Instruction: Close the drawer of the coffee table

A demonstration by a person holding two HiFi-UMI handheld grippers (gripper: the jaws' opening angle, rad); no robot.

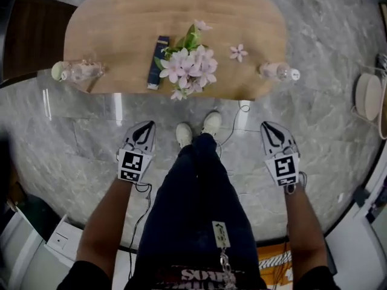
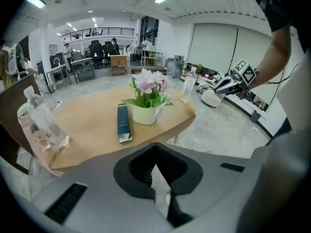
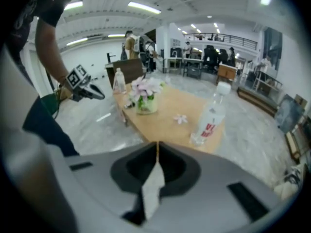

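Note:
The oval wooden coffee table (image 1: 121,17) lies across the top of the head view; I cannot make out its drawer in any view. On it stand a pot of pink flowers (image 1: 190,65), a dark blue box (image 1: 158,61) and a plastic bottle near each end. My left gripper (image 1: 144,129) and right gripper (image 1: 271,128) hang over the marble floor on either side of the person's legs, short of the table's near edge. Both point toward the table, shut and with nothing in them. Each gripper view shows its own jaws together, left (image 2: 155,163) and right (image 3: 157,154), with the table beyond.
The left bottle (image 1: 77,70) lies near the table's left end, the right bottle (image 1: 279,71) near its right end, and a loose flower (image 1: 239,52) lies between. A dark brown piece of furniture (image 1: 27,35) stands left of the table. Cables trail across the floor by the shoes (image 1: 198,129).

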